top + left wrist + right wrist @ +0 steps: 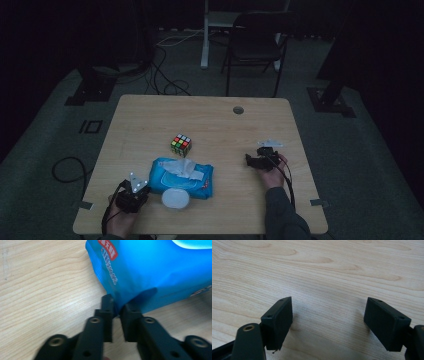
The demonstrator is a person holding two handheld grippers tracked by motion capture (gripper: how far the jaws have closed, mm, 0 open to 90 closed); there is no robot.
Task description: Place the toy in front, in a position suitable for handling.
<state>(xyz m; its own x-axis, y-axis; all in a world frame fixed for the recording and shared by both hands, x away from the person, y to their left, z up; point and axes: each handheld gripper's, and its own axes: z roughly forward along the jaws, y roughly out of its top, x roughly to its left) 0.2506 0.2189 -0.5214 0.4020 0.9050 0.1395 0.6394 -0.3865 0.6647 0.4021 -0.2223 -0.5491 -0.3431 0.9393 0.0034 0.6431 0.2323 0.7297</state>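
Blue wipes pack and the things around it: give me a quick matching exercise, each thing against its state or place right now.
1. blue wipes pack
2. puzzle cube
3. left tool
4. right tool

a. jaws apart over bare wood
b. pinched at its edge
c. lying free beyond the pack
d. shut on the pack's edge

Pairs: 1-b, 2-c, 3-d, 4-a

wipes pack (155,272) cut off by top edge; its corner hidden between tool jaws
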